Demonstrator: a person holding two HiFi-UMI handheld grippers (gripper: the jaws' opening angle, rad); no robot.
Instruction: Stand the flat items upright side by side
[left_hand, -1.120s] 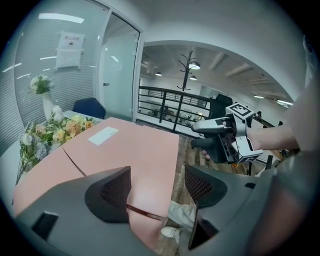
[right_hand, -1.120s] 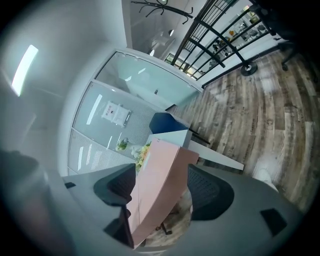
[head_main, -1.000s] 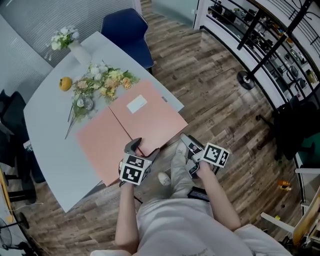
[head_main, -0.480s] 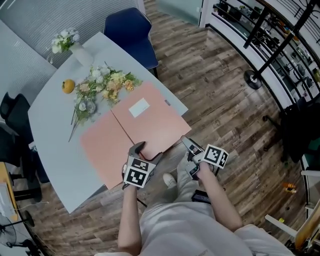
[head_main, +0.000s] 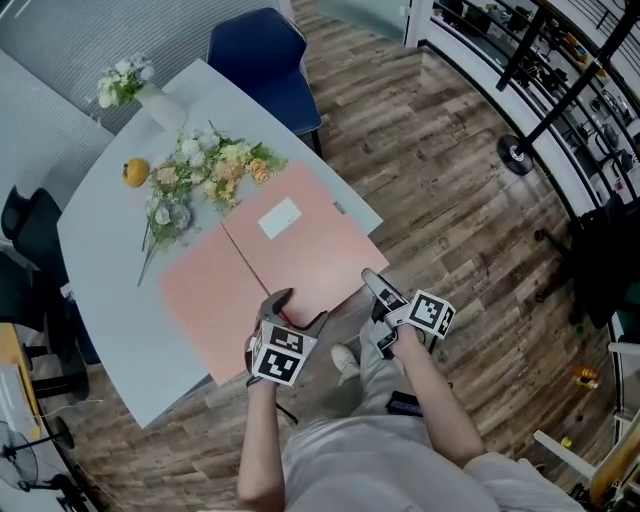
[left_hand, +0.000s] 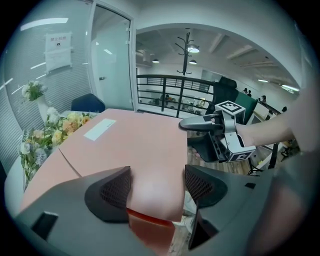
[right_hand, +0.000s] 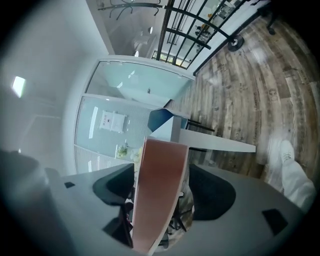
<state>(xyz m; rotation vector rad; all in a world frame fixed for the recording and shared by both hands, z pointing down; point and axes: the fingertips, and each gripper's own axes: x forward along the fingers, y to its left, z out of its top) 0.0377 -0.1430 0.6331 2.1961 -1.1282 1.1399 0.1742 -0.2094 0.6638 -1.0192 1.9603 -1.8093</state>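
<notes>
Two pink folders lie flat on the pale grey table, the upper folder overlapping the lower folder. The upper one carries a white label. My left gripper is open, its jaws astride the upper folder's near corner. In the left gripper view that corner lies between the jaws of the left gripper, with a darker red layer underneath. My right gripper is just off the table at the folder's right edge. In the right gripper view a folder edge stands between the right gripper's parted jaws.
Loose flowers, an orange fruit and a white vase occupy the table's far side. A blue chair stands beyond the table and a black chair to its left. My legs and a shoe are below, over wood floor.
Both grippers stay at the upper folder's near edge. The left one has slid slightly right along it, and the right one has edged closer to the folder.
</notes>
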